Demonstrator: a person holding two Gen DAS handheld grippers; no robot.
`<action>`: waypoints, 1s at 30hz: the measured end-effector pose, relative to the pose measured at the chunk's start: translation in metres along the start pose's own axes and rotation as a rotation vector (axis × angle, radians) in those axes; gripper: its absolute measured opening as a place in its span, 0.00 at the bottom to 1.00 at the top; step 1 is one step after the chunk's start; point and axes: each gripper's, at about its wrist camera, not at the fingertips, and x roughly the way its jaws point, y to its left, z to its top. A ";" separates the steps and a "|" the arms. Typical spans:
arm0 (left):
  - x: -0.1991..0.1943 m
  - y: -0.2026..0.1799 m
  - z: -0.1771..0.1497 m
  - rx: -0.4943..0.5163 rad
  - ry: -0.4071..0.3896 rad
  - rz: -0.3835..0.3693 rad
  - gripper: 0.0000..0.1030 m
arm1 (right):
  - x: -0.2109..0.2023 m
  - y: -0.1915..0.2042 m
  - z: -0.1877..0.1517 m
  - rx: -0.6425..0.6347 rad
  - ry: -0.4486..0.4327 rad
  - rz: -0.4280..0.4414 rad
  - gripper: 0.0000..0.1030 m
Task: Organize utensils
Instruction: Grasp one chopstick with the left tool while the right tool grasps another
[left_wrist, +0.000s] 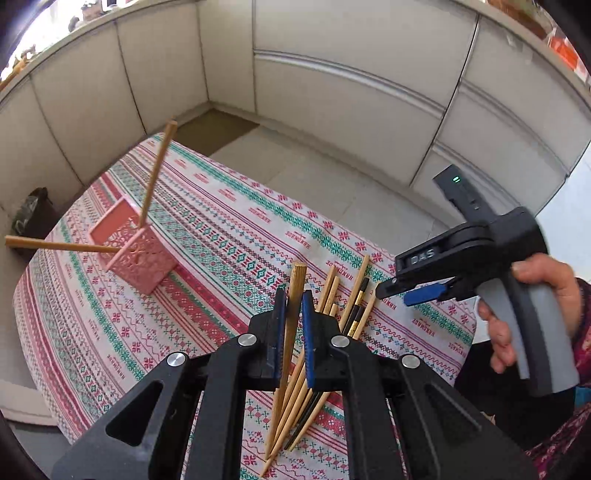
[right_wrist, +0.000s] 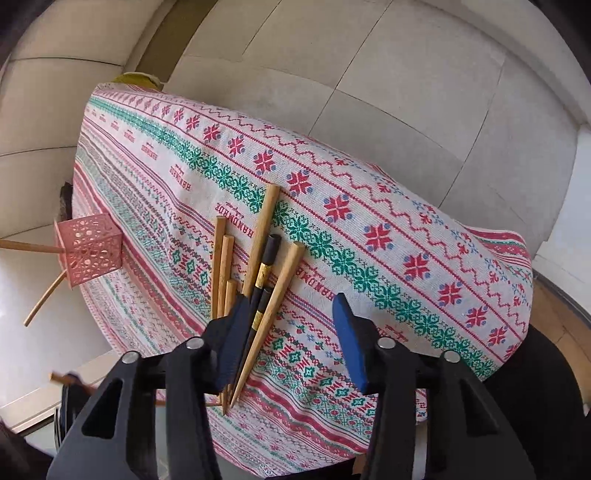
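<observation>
Judging by its look, the chopstick clamped in the left gripper is a light, stiff bamboo stick, smooth enough to swivel between the pads if pinched at one point only; the hold sits below its thick, square butt end, with the thin tip hanging down toward the table, and that seems a sound place, since the butt gives the pads flat faces to bite on. It is pale tan with a darker grain on the shaded face. Below it, near the table's front edge, lies the pile of loose chopsticks: several more bamboo ones and a black lacquered pair with gold bands, all fanned out from tips that nearly meet. The black pair is likely the slickest and may slip in a light pinch. Toward the table's left edge stands the pink holder, a square openwork box that looks like thin plastic, probably light enough to tip if a stick is pushed in at a slant; two bamboo sticks already lean out of it at wide angles. The right gripper hovers over the pile with its fingers apart and nothing pressed between them, the left pad close beside the black pair. A patterned cloth covers the table.
</observation>
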 end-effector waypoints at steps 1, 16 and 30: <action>-0.006 0.004 -0.001 -0.015 -0.026 -0.001 0.08 | 0.003 0.004 0.001 -0.005 0.005 -0.033 0.31; -0.080 0.028 -0.024 -0.154 -0.238 0.011 0.07 | 0.037 0.055 0.006 0.016 -0.057 -0.234 0.12; -0.116 0.009 -0.029 -0.352 -0.312 0.081 0.06 | -0.021 0.063 -0.056 -0.225 -0.275 0.006 0.08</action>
